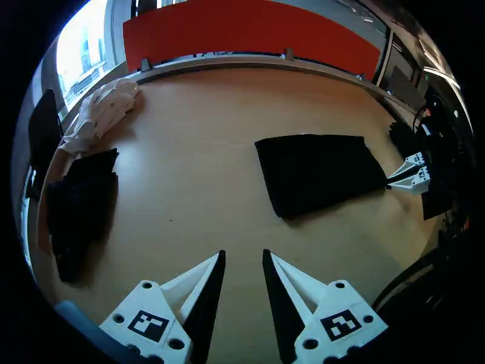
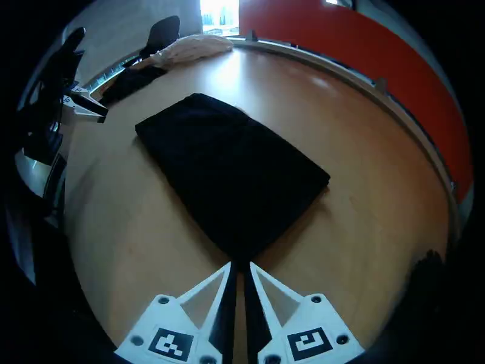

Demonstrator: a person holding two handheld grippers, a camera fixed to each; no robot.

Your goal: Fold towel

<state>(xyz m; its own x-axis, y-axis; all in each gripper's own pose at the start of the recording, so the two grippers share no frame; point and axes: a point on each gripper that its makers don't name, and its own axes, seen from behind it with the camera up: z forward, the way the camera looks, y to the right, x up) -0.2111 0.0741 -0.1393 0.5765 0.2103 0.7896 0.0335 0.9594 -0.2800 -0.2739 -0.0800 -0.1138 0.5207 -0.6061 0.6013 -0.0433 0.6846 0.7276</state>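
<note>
Towel (image 2: 233, 176) lies flat on the table (image 1: 182, 182), centre of the right gripper view and centre-right of the left gripper view. It's already a compact layered rectangle, so we judge the folding mostly done: maybe one more halving, or just let go. Long axis runs upper left to lower right in the right gripper view, with one corner pointing at bottom centre. Right gripper (image 2: 240, 270) fingers are nearly together, apparently pinching that corner. Left gripper (image 1: 242, 258) fingers are spread over bare table.
</note>
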